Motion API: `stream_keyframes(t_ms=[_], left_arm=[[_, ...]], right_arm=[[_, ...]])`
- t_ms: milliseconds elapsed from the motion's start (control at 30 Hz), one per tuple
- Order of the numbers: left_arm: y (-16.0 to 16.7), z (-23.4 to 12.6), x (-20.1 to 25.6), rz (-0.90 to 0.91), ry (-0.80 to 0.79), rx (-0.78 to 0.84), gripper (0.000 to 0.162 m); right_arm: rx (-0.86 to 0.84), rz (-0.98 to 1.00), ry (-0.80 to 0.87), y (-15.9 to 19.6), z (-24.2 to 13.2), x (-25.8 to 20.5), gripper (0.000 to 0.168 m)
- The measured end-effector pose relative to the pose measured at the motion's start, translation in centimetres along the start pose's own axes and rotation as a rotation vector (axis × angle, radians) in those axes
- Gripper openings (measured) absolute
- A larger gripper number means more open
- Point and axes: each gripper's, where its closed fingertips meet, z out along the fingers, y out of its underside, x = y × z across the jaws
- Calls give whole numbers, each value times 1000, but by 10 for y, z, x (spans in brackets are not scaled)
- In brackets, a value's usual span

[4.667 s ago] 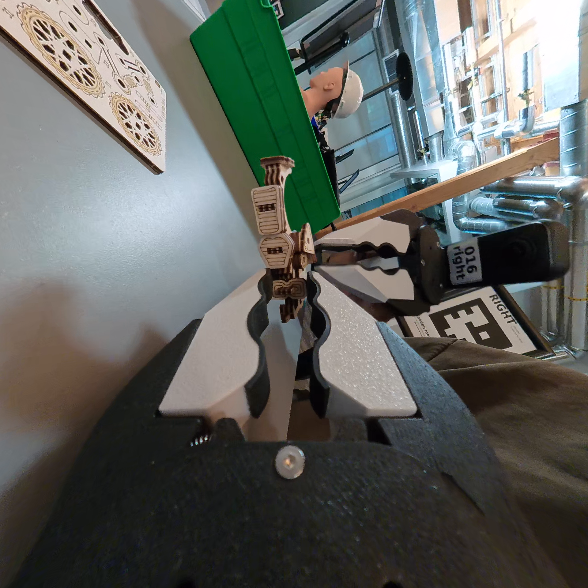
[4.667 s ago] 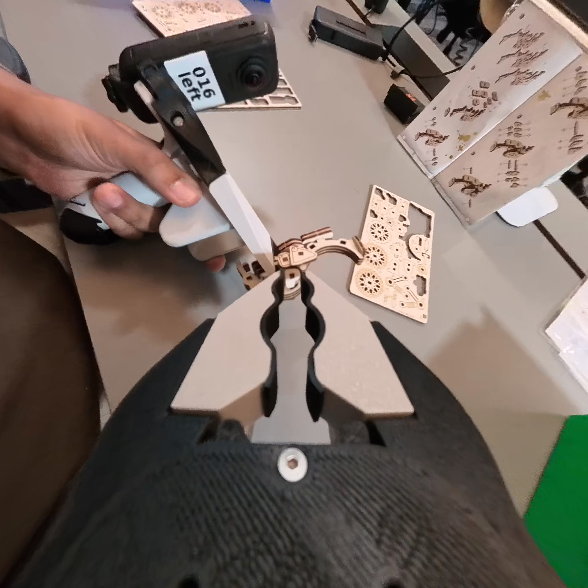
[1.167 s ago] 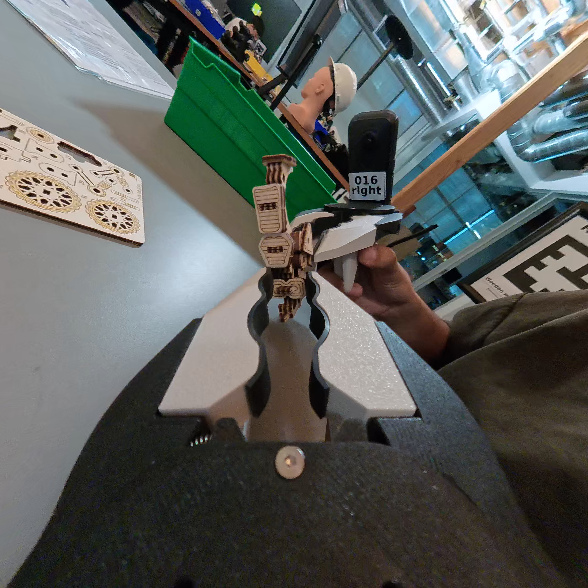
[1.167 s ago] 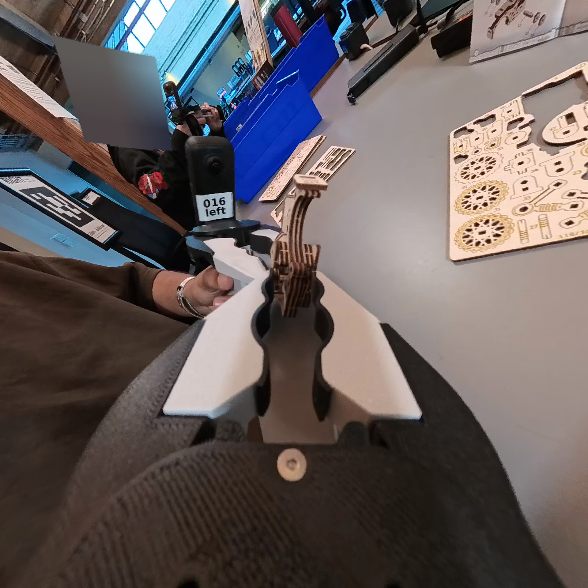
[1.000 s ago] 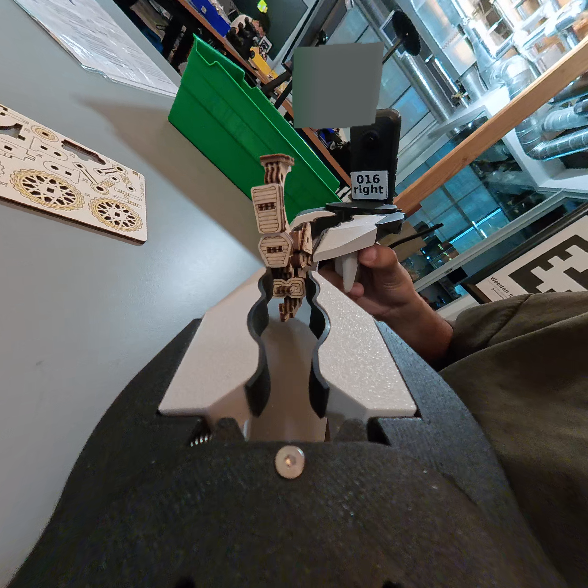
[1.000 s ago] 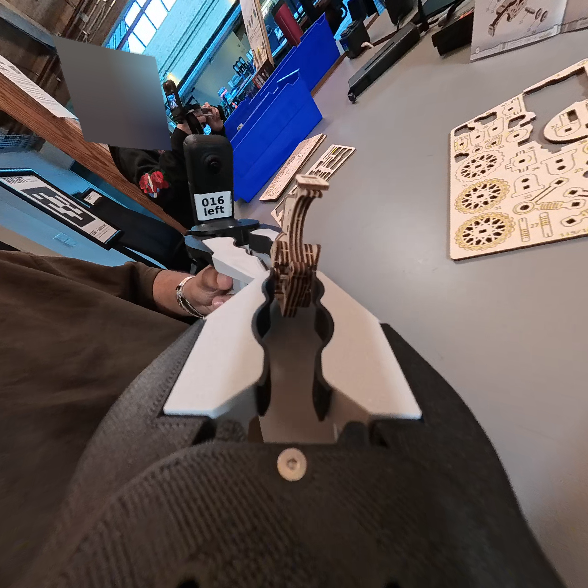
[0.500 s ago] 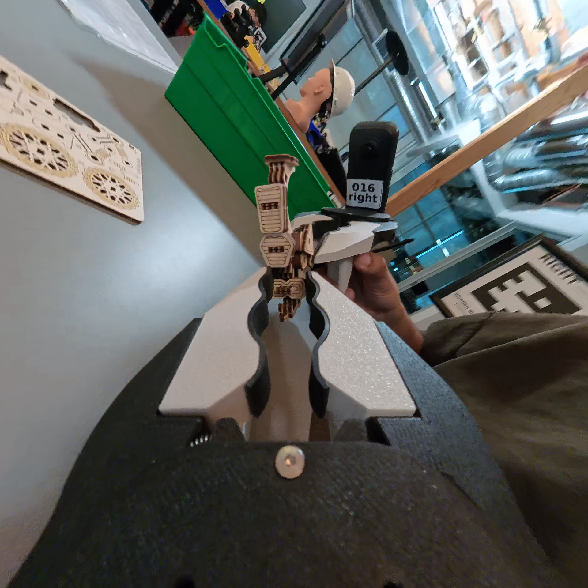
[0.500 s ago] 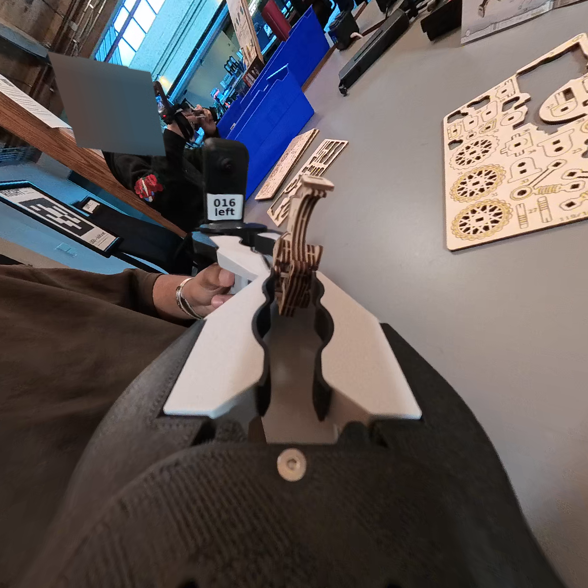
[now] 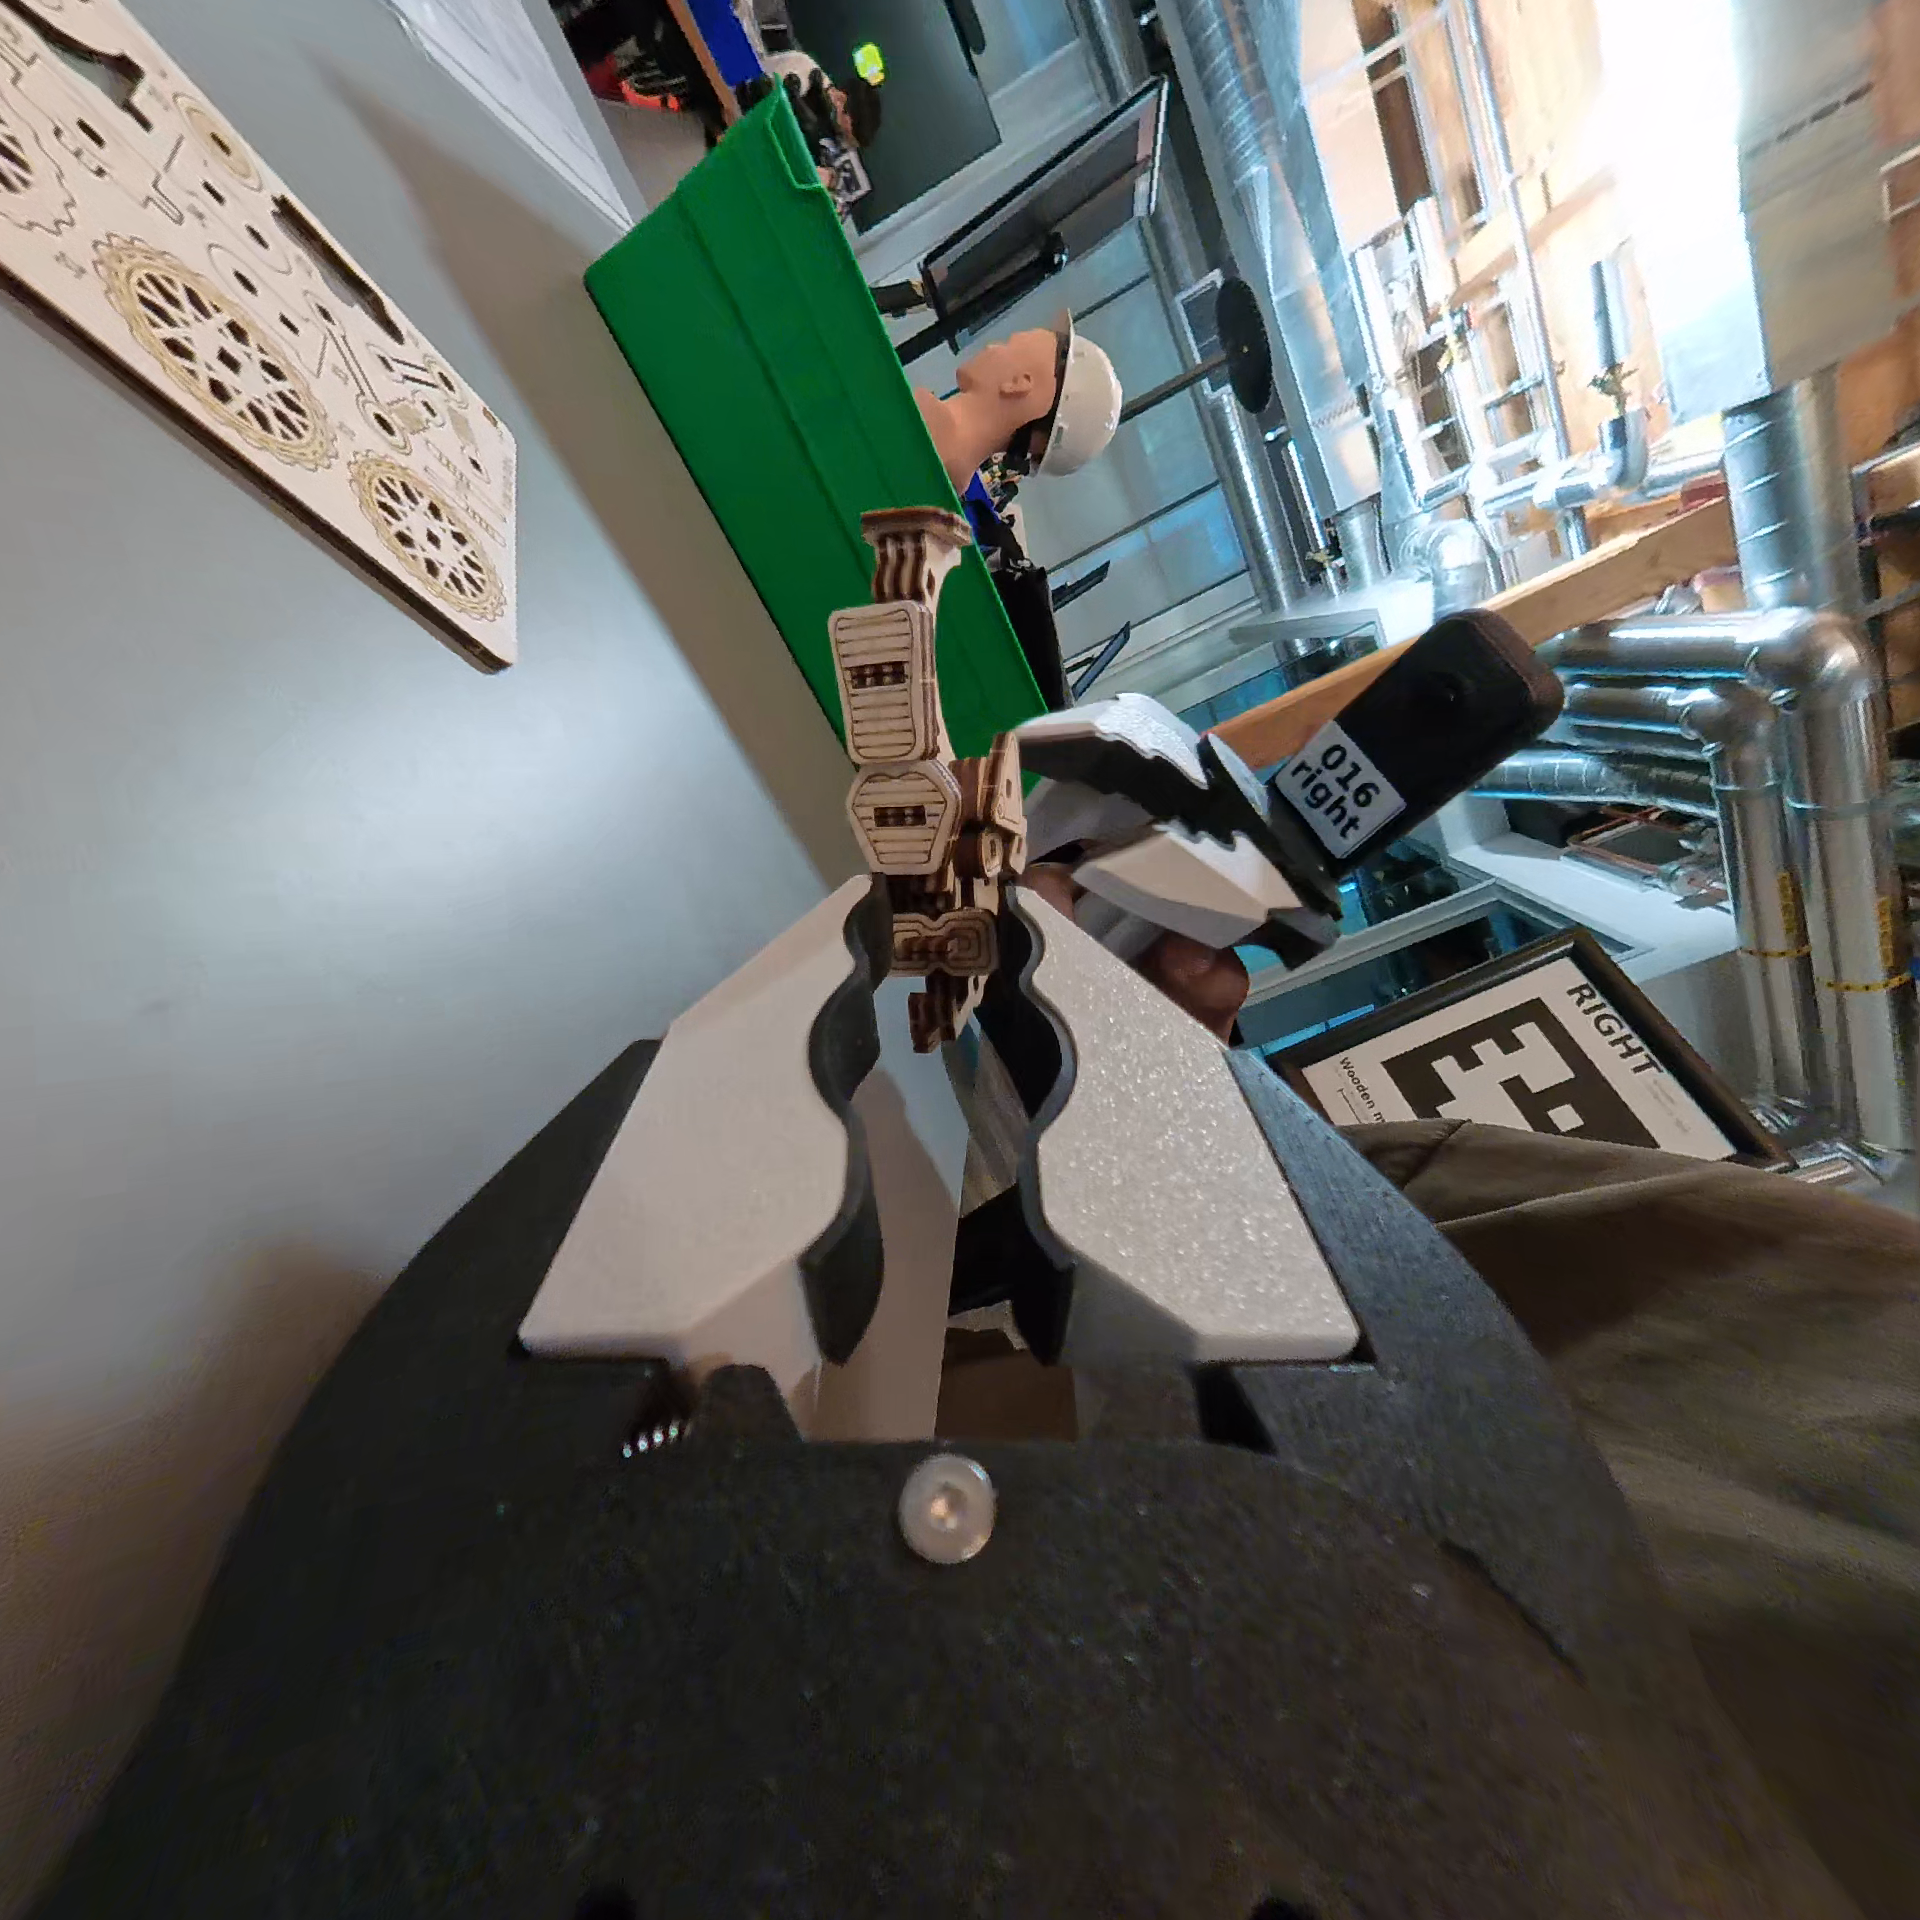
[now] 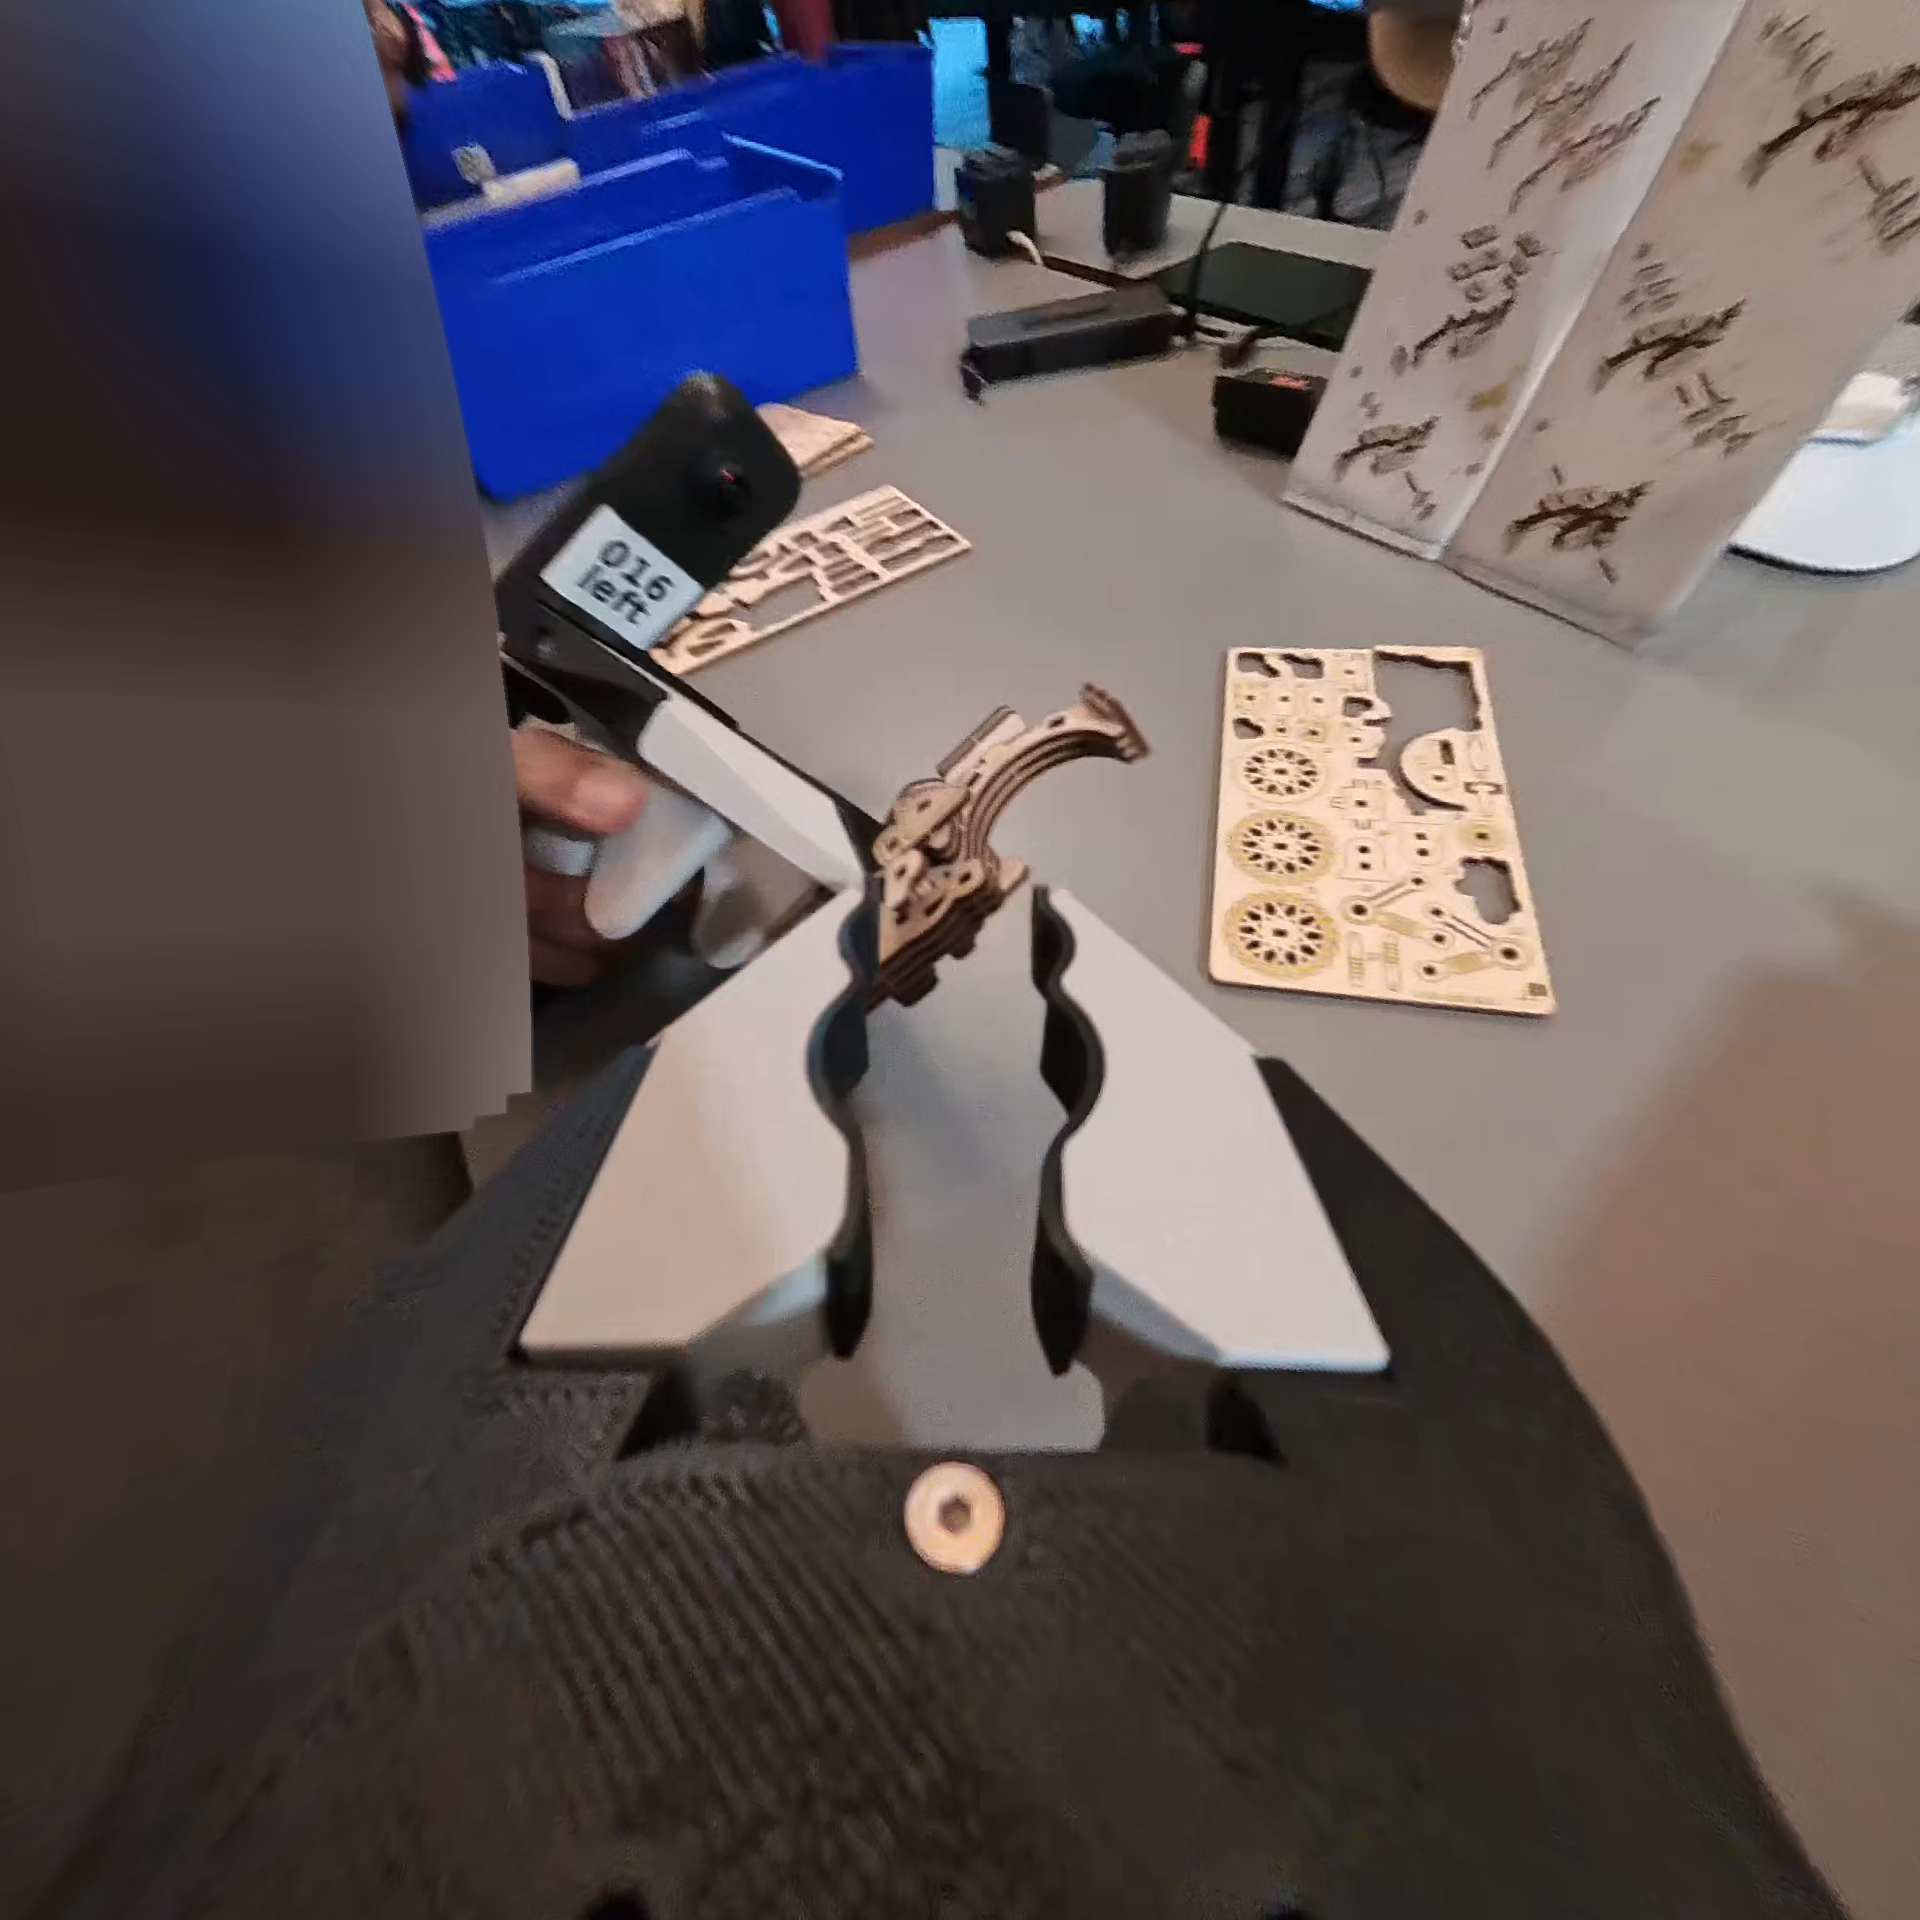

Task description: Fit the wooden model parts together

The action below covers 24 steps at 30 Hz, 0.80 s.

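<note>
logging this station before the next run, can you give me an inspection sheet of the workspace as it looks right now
surface: grey table, bare between items.
job's things: wooden model held above the table; punched parts sheet lying flat, another parts sheet farther back.
clutter: blue bins, green bin, standing instruction sheets, black devices.
grippers: left gripper shut on the model; right gripper open around it.
cables: black lead at the far edge.
surroundings: mannequin head with helmet, pipes.
</note>
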Motion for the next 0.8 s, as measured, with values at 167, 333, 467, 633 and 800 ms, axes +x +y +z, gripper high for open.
stream_keyframes(t_ms=[167,333,467,633,800], left_arm=[[1,2,8,32,28,6,17],[-2,0,11,60,34,19,17],[1,2,13,91,33,3,17],[3,3,15,100,35,-8,17],[4,3,15,98,38,-13,17]], right_arm=[[52,225,-95,0,2,-2,37],[43,371,-181,6,5,-4,39],[46,421,-222,7,7,-10,37],[65,455,-242,4,5,-8,31],[64,445,-236,4,5,-7,29]])
